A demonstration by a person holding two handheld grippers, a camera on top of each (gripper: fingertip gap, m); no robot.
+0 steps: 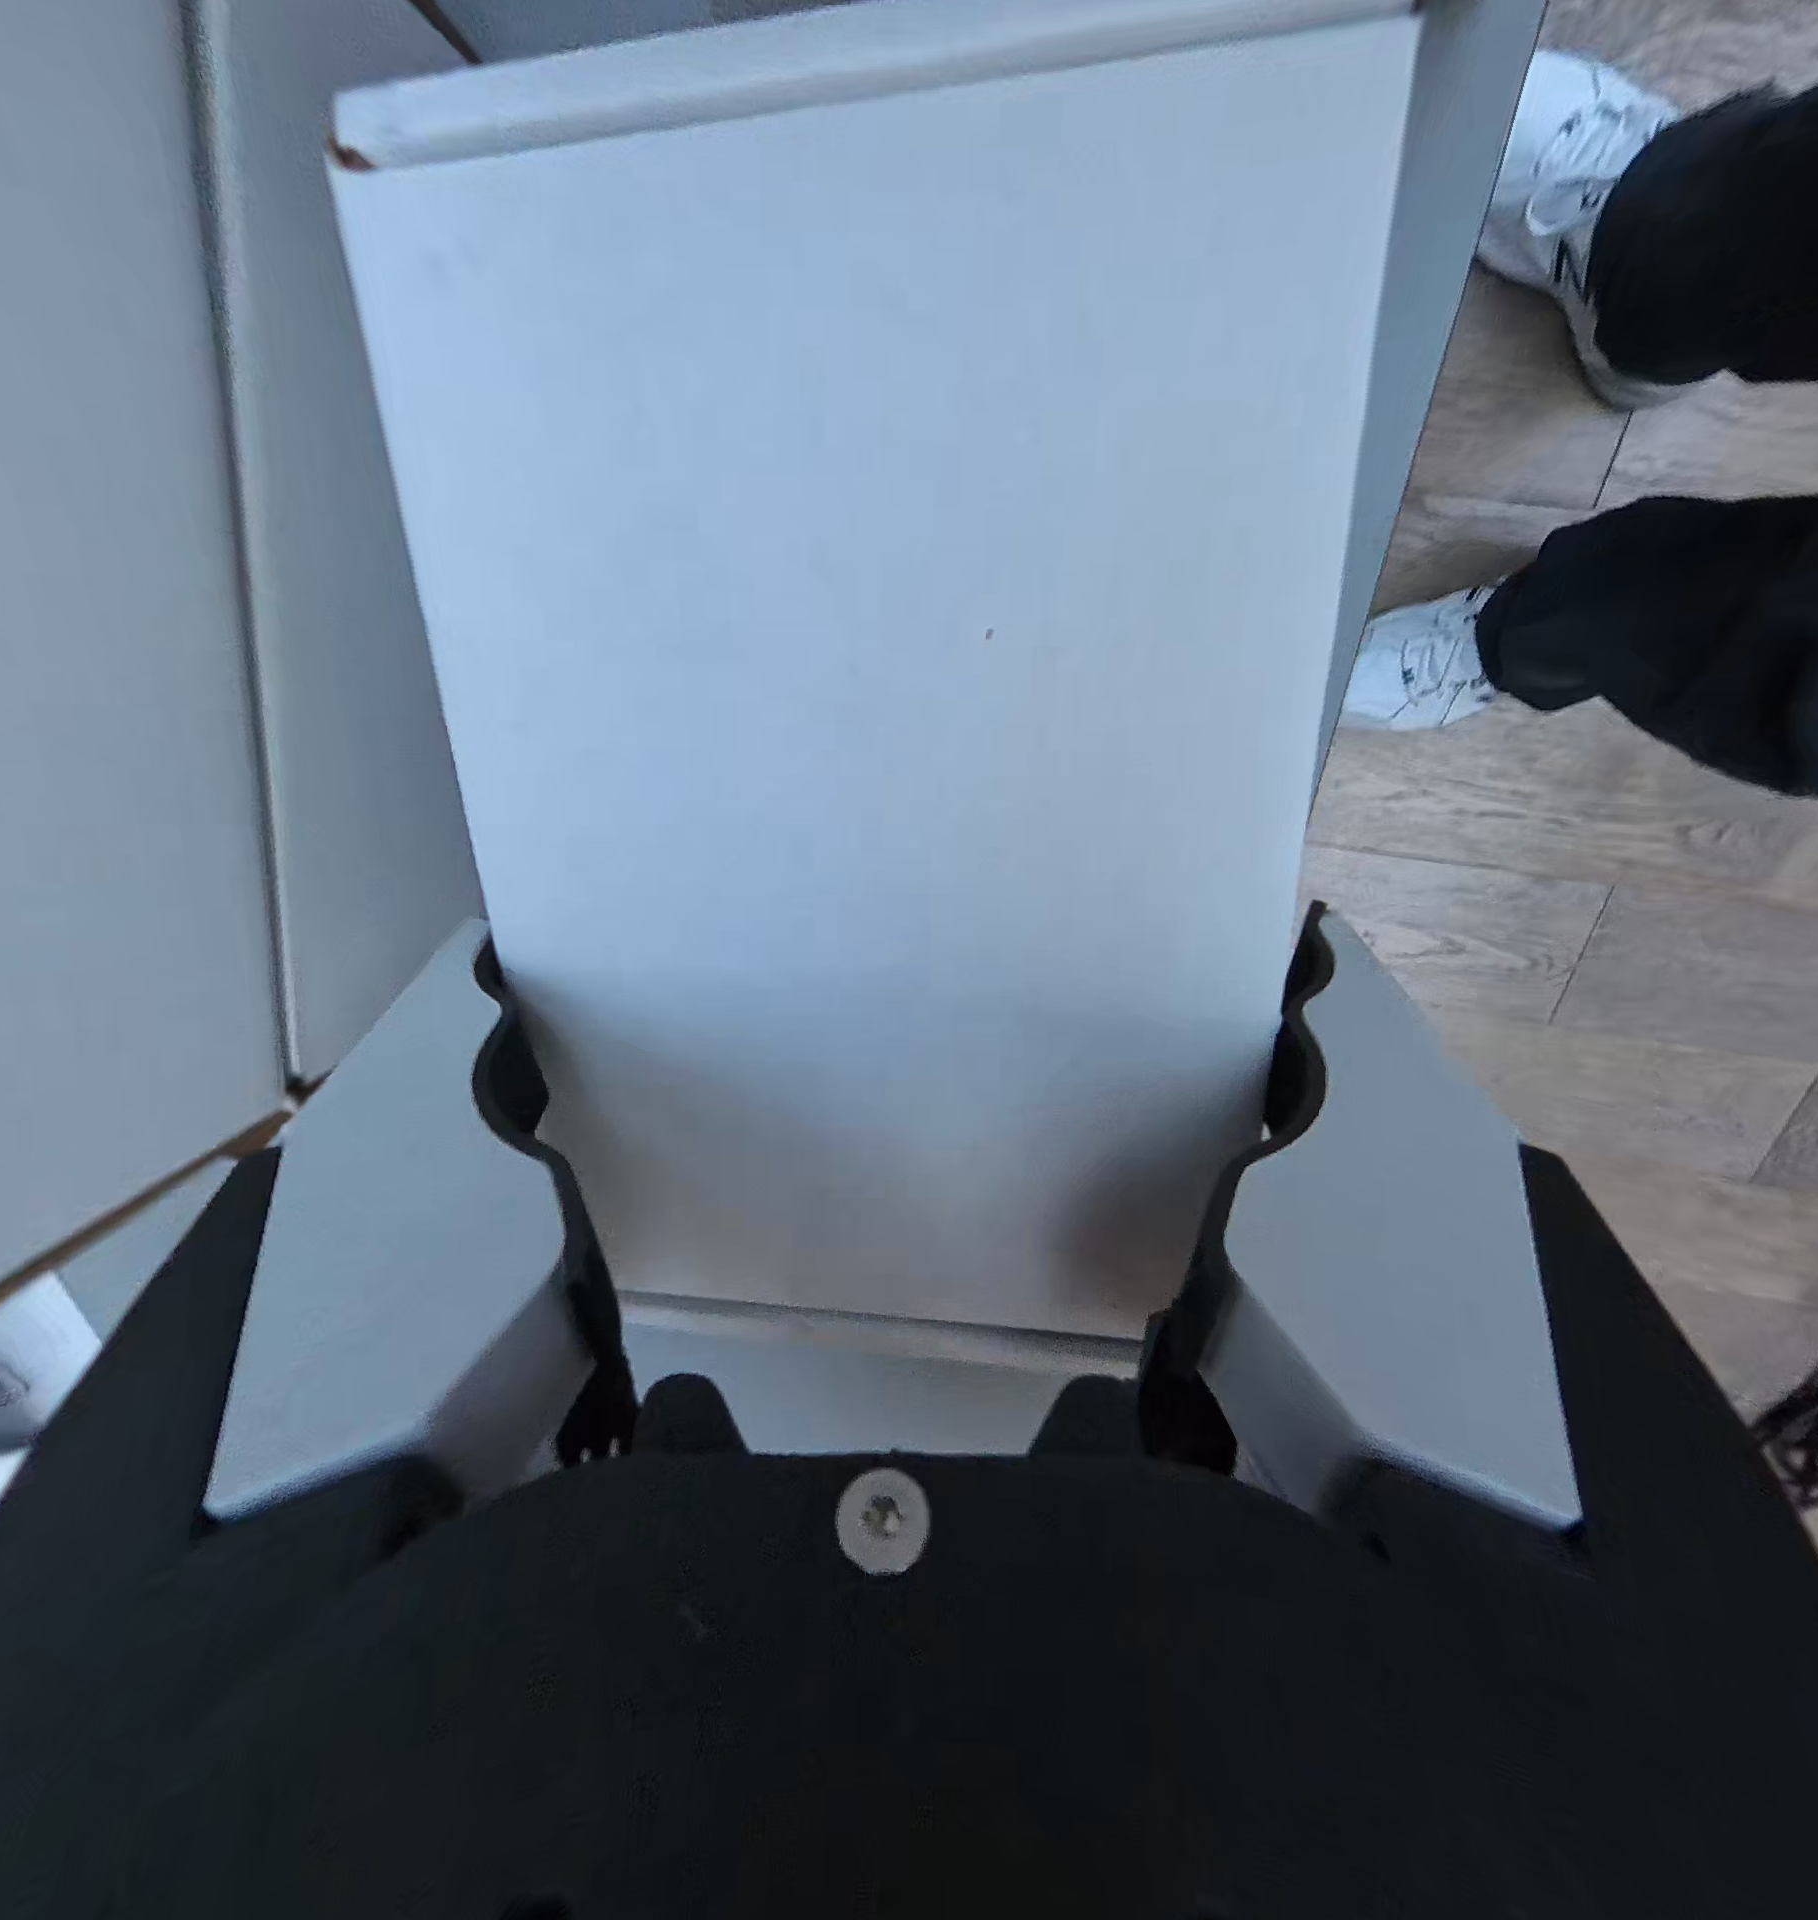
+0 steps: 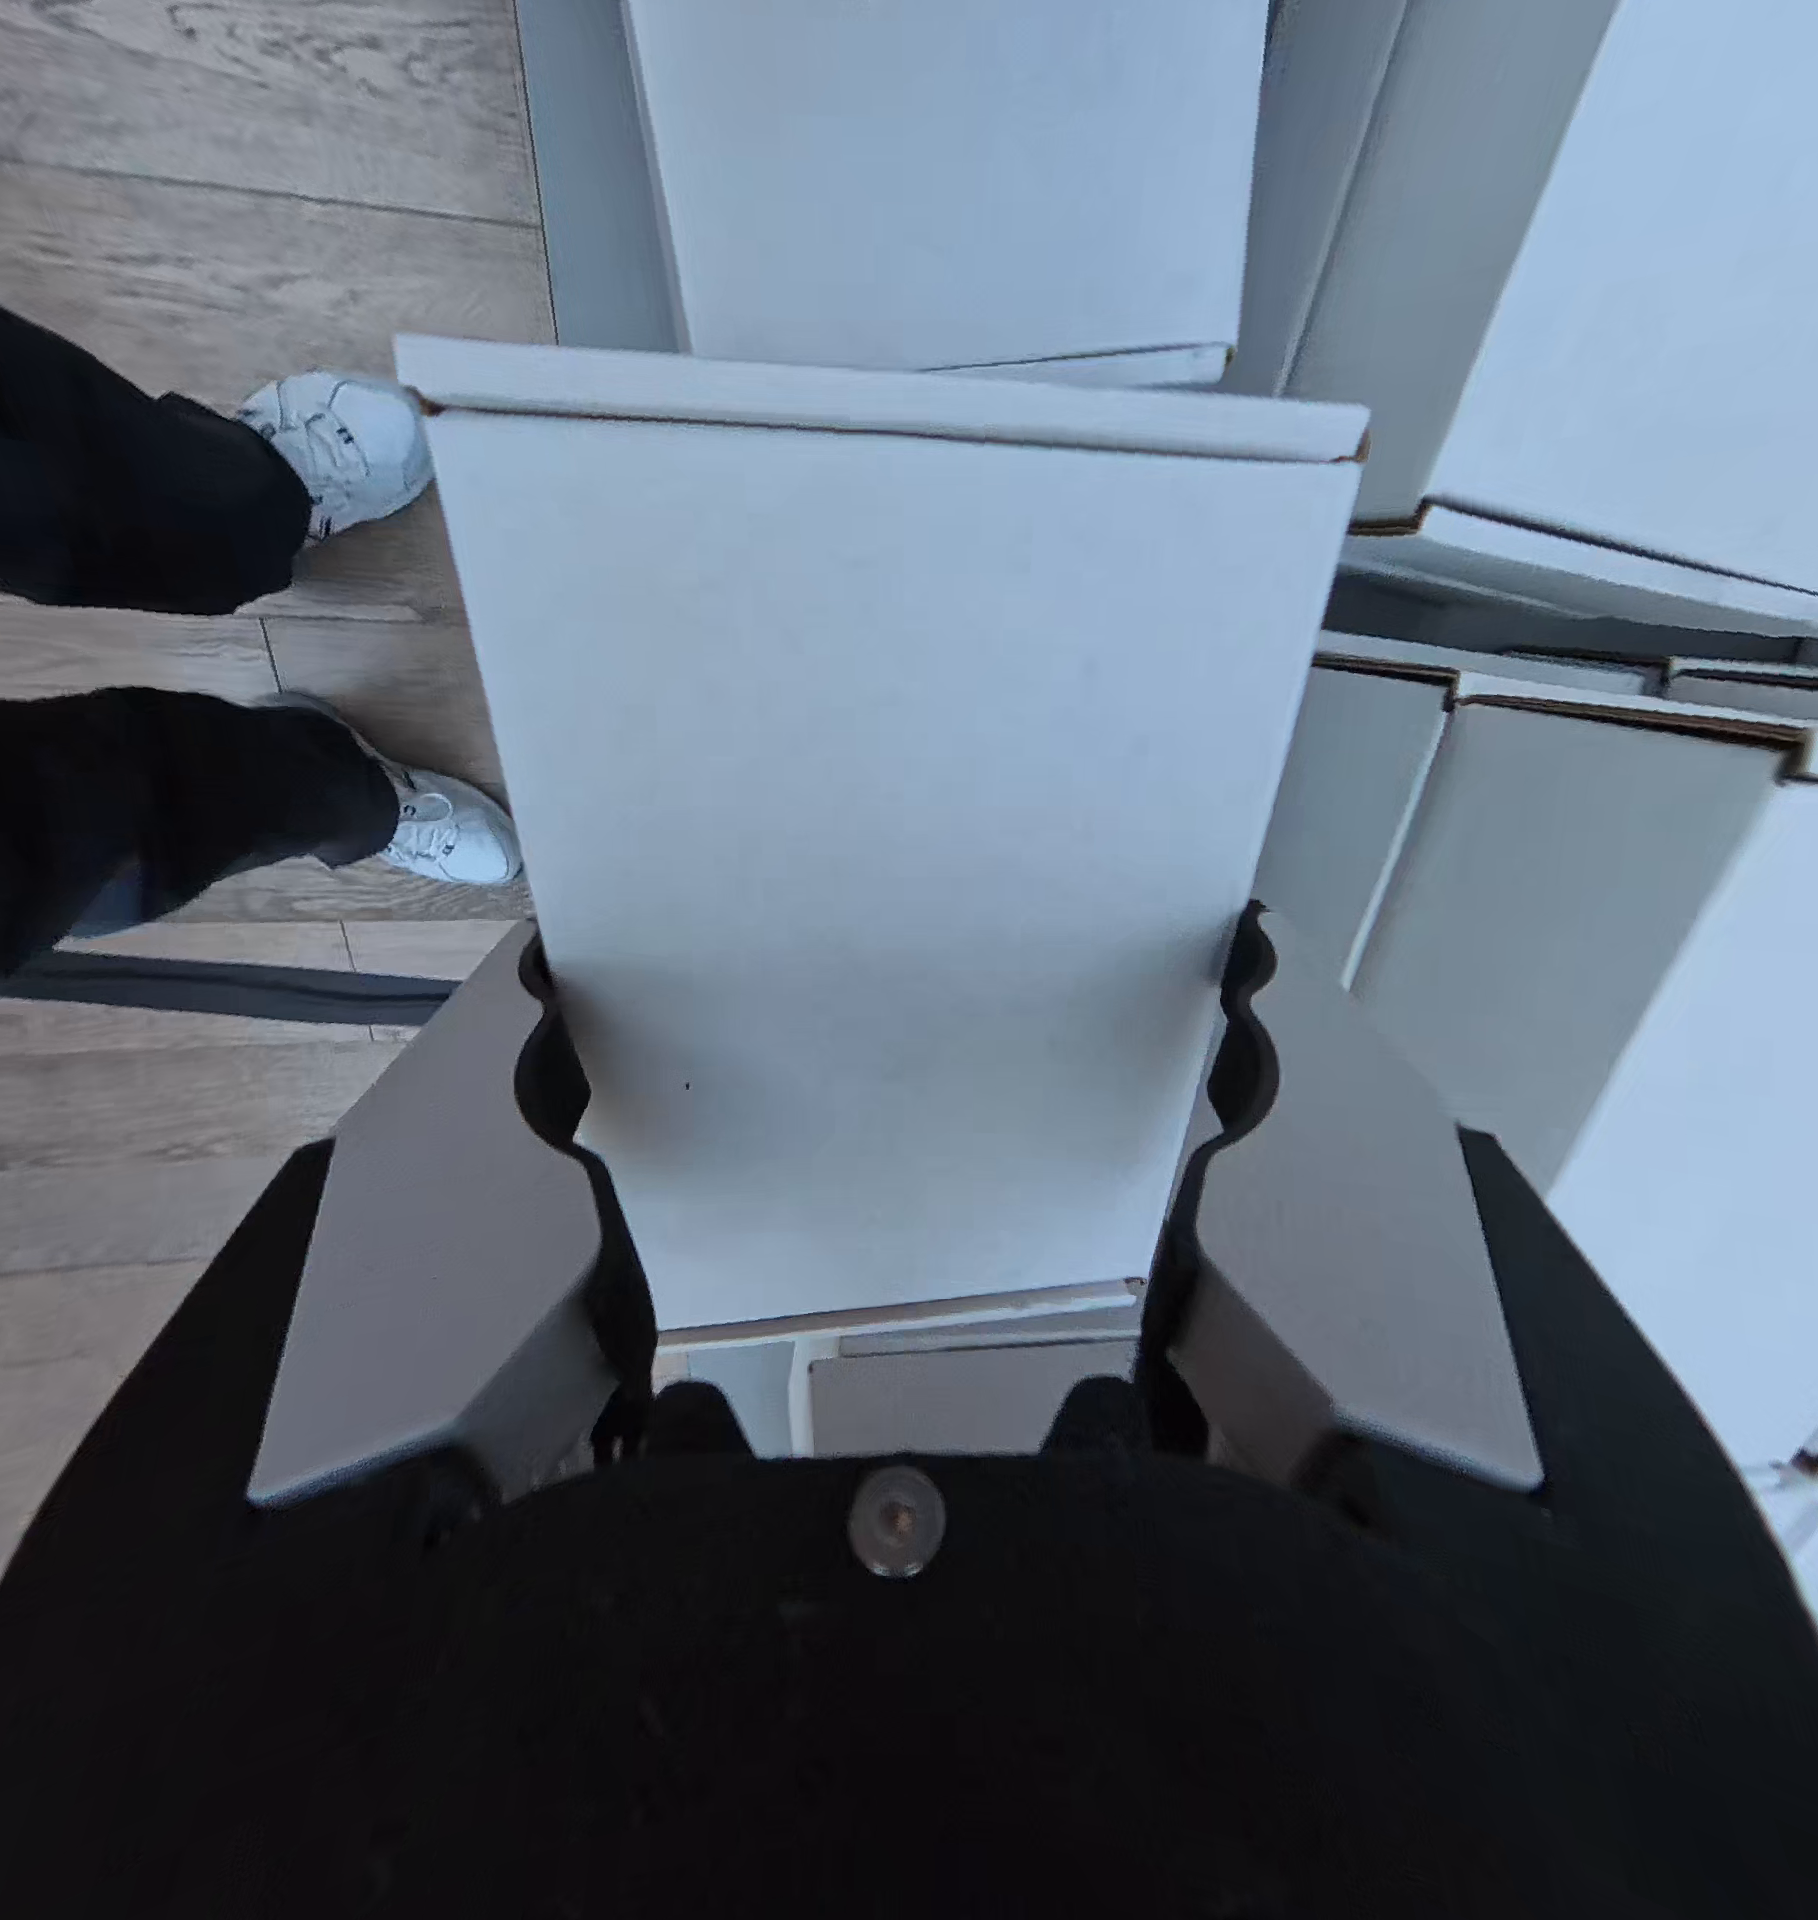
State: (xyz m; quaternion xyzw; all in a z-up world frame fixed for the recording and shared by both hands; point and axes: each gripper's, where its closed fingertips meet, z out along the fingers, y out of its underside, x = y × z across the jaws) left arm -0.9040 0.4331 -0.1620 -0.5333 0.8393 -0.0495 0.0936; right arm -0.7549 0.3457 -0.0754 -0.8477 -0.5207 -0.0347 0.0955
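Observation:
In the left wrist view my left gripper [image 1: 902,930] is shut on a flat white cardboard box [image 1: 863,540]. Its two black pads press the box's long sides, and the box reaches forward, away from the camera. In the right wrist view my right gripper [image 2: 892,935] is shut the same way on a flat white cardboard box [image 2: 884,707], with a folded flap along its far edge. Both boxes are held above the floor. Neither view shows the other gripper. I cannot tell whether the two views show one box or two.
More white cardboard boxes stand left of the held box [image 1: 84,623] and in a stack at the right [image 2: 1611,831] and beyond [image 2: 946,177]. A person's legs in black trousers and white shoes [image 1: 1570,208] [image 2: 344,447] stand on the wood-pattern floor [image 1: 1507,987]. The gap from one gripper's tips to the other's is roughly 20 cm.

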